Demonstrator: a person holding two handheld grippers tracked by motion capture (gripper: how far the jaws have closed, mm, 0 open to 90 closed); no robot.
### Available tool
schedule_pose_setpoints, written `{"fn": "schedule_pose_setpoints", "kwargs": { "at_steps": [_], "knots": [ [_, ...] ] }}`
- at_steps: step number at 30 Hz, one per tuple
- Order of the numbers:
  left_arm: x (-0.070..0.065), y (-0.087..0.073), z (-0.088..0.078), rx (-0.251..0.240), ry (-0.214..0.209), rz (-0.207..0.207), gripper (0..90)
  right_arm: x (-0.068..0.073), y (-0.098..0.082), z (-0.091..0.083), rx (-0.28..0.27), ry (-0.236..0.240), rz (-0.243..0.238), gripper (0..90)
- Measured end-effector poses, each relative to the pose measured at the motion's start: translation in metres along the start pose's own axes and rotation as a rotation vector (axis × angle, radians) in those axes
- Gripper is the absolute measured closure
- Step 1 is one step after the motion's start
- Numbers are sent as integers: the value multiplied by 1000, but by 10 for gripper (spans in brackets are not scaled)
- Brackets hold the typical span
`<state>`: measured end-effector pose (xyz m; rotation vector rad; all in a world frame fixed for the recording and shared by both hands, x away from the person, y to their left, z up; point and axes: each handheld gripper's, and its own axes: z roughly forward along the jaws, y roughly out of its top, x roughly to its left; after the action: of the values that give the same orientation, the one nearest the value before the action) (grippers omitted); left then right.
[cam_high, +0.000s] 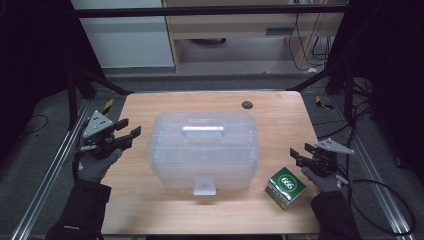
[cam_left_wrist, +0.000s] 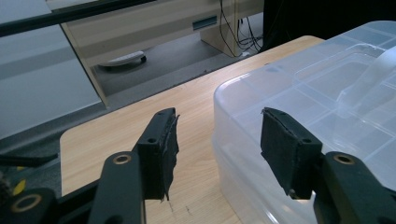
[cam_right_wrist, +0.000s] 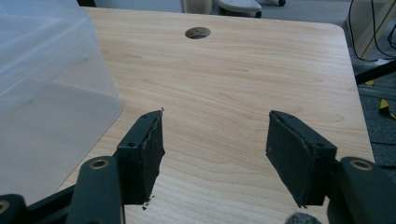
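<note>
Your left hand-held gripper (cam_high: 129, 131) and the right hand-held gripper (cam_high: 300, 153) both stand apart, empty; the box (cam_high: 204, 150) looks light, stiff, slick, so take its handle (cam_high: 202, 131).

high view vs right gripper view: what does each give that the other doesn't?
High view alone: green box at the near right, storage box's latch and lid handle, left claw open beside its left end. Right gripper view alone: right claw close up, open over bare wood. Shared: clear storage box, table, round hole, and that right claw.
</note>
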<state>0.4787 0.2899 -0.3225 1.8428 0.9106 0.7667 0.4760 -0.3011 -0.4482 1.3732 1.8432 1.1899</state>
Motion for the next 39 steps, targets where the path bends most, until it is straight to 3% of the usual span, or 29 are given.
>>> {"fn": "schedule_pose_setpoints", "kwargs": {
  "at_steps": [7,12,20,30,35,39],
  "knots": [
    [-12,17,3,15,-22,74,434,1,0,0,5,2,3,372],
    [-19,23,9,33,-24,97,433,0,0,0,4,4,3,372],
    [-37,32,14,53,-35,175,473,0,0,0,12,5,12,370],
    [-59,41,22,72,-121,288,452,-1,-1,1,23,12,20,369],
    [-66,43,24,86,-187,345,447,-1,-1,1,26,17,24,373],
    [-72,46,27,105,-198,384,442,0,-1,2,30,19,22,377]
  ]
}}
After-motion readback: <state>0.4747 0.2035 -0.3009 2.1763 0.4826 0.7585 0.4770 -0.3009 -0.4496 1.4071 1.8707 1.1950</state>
